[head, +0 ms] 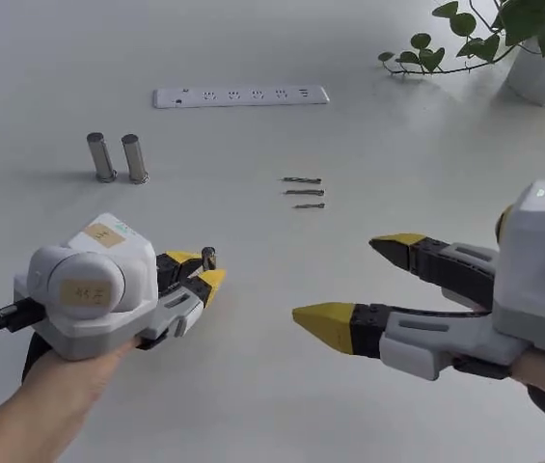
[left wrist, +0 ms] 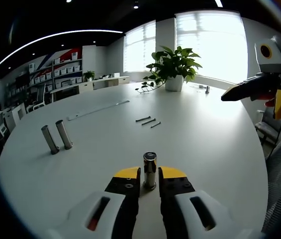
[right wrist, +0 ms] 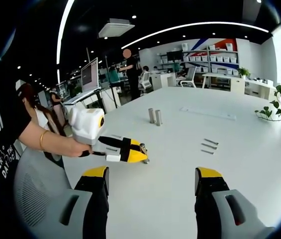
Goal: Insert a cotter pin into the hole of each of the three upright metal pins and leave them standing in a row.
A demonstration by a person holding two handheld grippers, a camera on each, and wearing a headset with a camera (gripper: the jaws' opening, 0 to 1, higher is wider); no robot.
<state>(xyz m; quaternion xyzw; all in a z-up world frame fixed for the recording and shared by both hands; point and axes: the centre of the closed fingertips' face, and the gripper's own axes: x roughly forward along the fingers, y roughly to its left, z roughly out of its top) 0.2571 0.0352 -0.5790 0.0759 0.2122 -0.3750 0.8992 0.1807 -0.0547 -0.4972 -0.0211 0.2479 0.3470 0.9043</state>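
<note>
Left gripper (head: 204, 269) clamps one metal pin (left wrist: 149, 167) upright; right gripper (head: 335, 278) jaws wide apart, holding nothing. Two more pins (head: 118, 157) stand side by side far left, three cotter pins (head: 303, 192) lie mid-table, bare white table (head: 253, 386) all round. Power strip (head: 241, 95) and potted plant (head: 518, 39) toward the far edge.

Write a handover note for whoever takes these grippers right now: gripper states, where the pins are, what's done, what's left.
Left gripper: shut on one metal pin, held upright.
Right gripper: open, holding nothing.
Two more metal pins stand side by side, further back on the left.
Three cotter pins lie loose on the table, ahead of the right gripper.
Done: no cotter pin inserted, as far as shows.
Left: all three insertions, then the row of three.
</note>
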